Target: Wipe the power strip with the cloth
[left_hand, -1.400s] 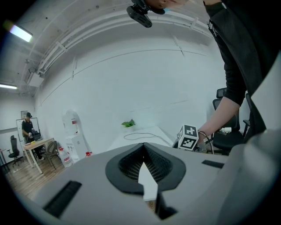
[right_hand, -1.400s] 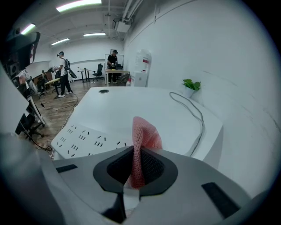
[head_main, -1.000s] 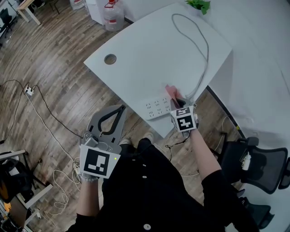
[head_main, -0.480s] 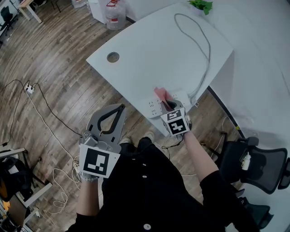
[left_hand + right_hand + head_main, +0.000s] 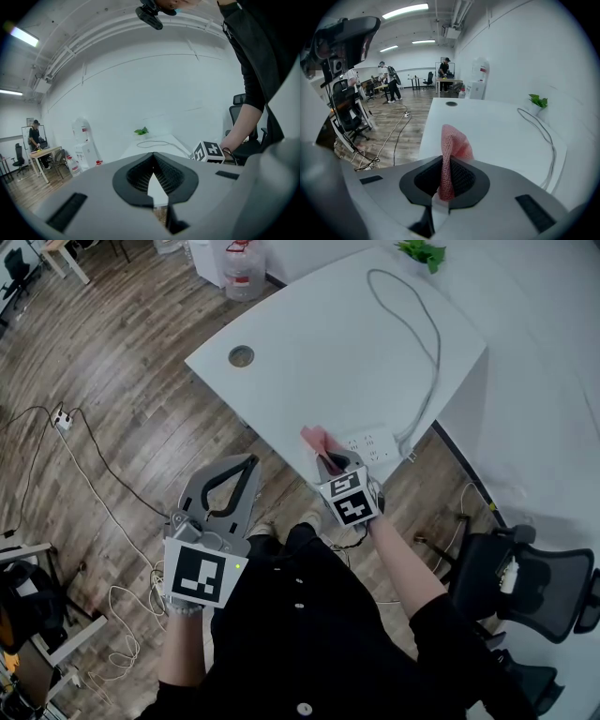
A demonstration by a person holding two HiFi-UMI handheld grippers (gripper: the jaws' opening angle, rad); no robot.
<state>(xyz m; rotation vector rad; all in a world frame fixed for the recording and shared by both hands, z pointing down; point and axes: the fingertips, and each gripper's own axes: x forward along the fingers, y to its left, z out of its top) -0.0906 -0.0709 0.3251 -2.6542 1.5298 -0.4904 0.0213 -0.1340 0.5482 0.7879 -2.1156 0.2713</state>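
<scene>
A white power strip [image 5: 367, 442] lies by the near edge of the white table [image 5: 309, 334]; its grey cable [image 5: 417, 334] loops to the far side. My right gripper [image 5: 330, 461] is at the strip's left end, shut on a pink cloth [image 5: 316, 438] that touches the tabletop just left of the strip. In the right gripper view the cloth [image 5: 451, 145] stands up between the jaws of my right gripper [image 5: 446, 164], and the strip is hidden. My left gripper [image 5: 249, 465] hangs over the floor, left of the table, shut and empty [image 5: 153, 155].
A round grommet hole [image 5: 241, 355] is in the table's left part. A small plant [image 5: 422, 251] stands at the far corner. An office chair [image 5: 525, 577] is at the right. Cables and a second strip [image 5: 62, 420] lie on the wood floor.
My right gripper has dragged the cloth leftward along the power strip, from its right end to past its left end. The left gripper has stayed put.
</scene>
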